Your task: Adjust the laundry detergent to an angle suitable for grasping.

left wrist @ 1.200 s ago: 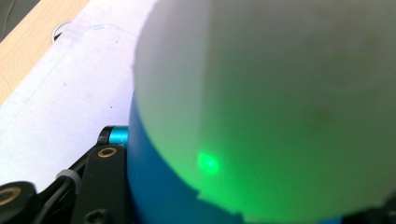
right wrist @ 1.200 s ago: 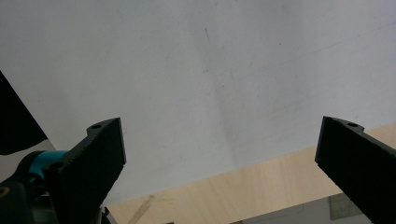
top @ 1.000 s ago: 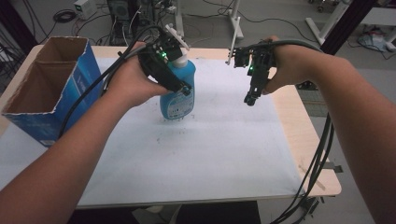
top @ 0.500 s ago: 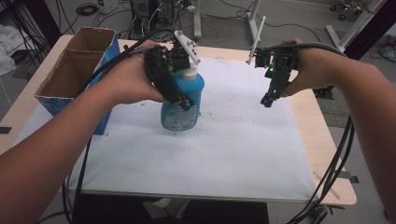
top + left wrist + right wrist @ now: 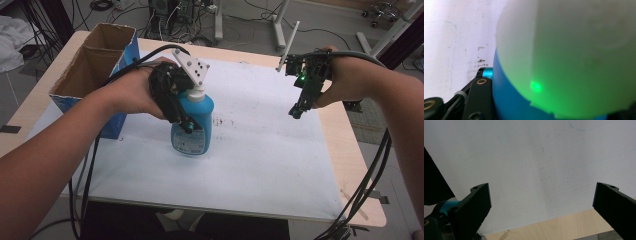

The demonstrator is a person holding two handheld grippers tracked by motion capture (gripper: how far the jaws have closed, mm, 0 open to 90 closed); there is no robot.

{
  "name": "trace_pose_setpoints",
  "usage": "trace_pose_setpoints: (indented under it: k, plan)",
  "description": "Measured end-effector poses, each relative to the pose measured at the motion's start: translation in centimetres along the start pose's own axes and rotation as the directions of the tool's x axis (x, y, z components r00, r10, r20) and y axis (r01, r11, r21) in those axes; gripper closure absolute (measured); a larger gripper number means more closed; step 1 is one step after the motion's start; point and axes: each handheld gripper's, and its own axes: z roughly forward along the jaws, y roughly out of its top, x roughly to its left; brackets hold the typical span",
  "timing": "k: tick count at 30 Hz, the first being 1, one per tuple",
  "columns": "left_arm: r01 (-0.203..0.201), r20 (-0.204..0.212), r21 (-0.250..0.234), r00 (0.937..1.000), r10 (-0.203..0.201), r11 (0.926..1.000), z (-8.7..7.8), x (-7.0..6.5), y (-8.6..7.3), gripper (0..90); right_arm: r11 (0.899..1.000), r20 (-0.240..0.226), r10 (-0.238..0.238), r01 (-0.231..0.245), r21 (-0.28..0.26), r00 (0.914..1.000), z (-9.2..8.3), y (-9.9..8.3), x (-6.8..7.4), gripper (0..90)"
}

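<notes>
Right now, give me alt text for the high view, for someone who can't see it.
The left gripper is shut on a blue bottle with a white pump top, standing on a white mat. The right gripper hangs open above the mat's right side, and an open cardboard box sits at the left.

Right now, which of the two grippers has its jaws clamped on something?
The left gripper: it is shut on the blue pump bottle. The right gripper hangs open over the white mat, jaws spread, holding nothing.
</notes>
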Motion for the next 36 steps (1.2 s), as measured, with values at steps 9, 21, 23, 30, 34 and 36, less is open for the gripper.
trace_pose_setpoints:
  k: [9,21,23,30,34,36]
  plan:
    - [-0.088,0.040,0.036,0.9954,0.087,0.9955,1.8,0.0,-1.0,43.7,1.000,-0.001,0.001,-0.001,0.013,1.0000,0.2,0.0,-0.2,1.0]
    - [-0.111,0.052,0.029,0.9927,0.109,0.9934,2.4,-0.2,-1.7,43.7,1.000,0.001,0.006,-0.006,0.022,1.0000,0.4,-0.1,-0.2,1.0]
    - [-0.119,0.053,0.033,0.9917,0.117,0.9924,2.4,-0.3,-1.7,43.7,1.000,0.002,0.003,-0.003,0.022,1.0000,0.4,0.0,-0.2,1.0]
    - [-0.125,0.053,0.030,0.9909,0.124,0.9917,2.4,-0.4,-1.8,43.4,1.000,0.005,-0.005,0.005,0.023,1.0000,0.6,0.3,-0.1,1.0]
    - [-0.127,0.054,0.041,0.9907,0.125,0.9910,2.4,-0.3,-1.7,43.1,1.000,0.003,-0.005,0.005,0.025,1.0000,0.7,0.2,-0.2,1.0]
    - [-0.114,0.053,0.047,0.9923,0.112,0.9923,2.4,-0.3,-1.7,42.7,1.000,0.002,-0.007,0.007,0.027,1.0000,0.8,0.2,-0.2,1.0]
